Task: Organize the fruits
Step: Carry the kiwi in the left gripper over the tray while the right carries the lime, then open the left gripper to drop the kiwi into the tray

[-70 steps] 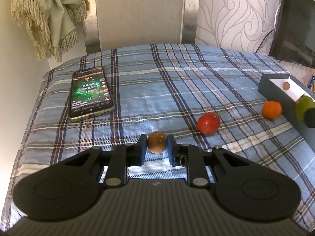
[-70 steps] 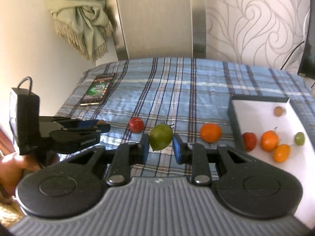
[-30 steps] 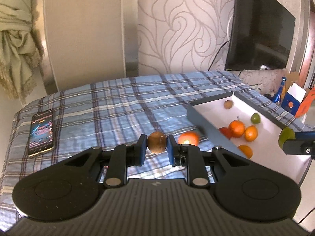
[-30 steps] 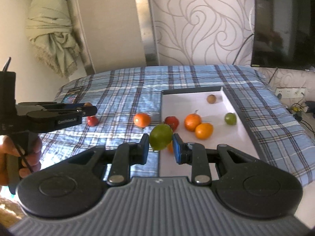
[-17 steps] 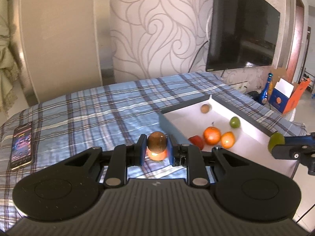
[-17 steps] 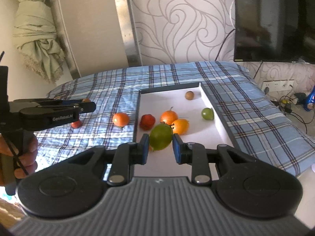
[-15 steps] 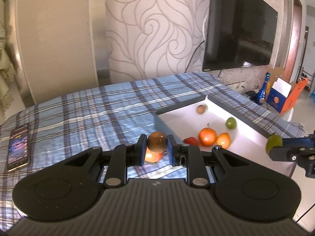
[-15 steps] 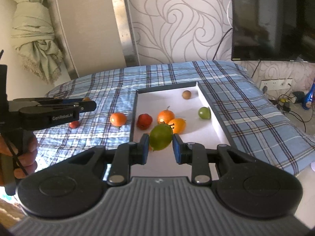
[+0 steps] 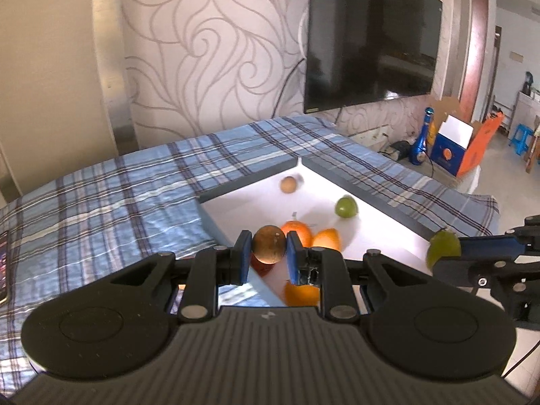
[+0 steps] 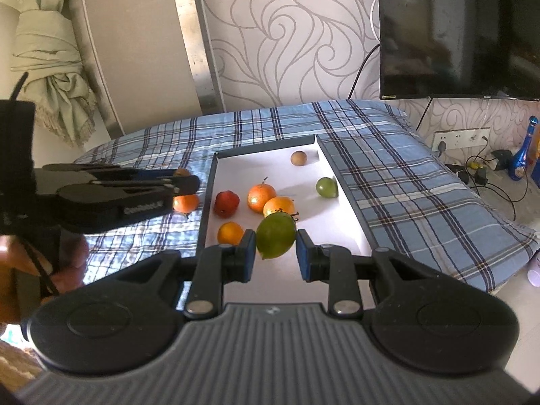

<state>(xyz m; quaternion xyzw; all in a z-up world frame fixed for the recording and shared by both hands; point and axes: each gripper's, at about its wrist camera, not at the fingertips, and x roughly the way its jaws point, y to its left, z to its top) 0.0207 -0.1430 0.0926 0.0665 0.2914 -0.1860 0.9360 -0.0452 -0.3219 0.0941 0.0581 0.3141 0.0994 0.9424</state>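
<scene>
My left gripper [image 9: 269, 249] is shut on a small brown round fruit [image 9: 269, 243], held above the near left part of the white-lined tray [image 9: 246, 184]. My right gripper [image 10: 275, 240] is shut on a green lime-like fruit [image 10: 275, 235] over the tray's near end [image 10: 341, 226]. In the tray lie a red fruit [image 10: 226, 203], three oranges [image 10: 261, 197], a green fruit [image 10: 326, 187] and a small brown fruit [image 10: 298, 158]. The right gripper also shows in the left wrist view [image 9: 442, 249]. The left gripper shows in the right wrist view [image 10: 184, 177].
One orange [image 10: 186, 202] lies on the blue plaid cloth [image 10: 270, 125] left of the tray. A phone [image 9: 3, 266] lies at the far left edge. A television [image 10: 459, 30] hangs on the wall. Cables, a blue bottle [image 10: 521, 158] and boxes are on the floor at right.
Both grippers have moved right and forward over the tray, each still holding its fruit. The tray now looks larger and closer in both views.
</scene>
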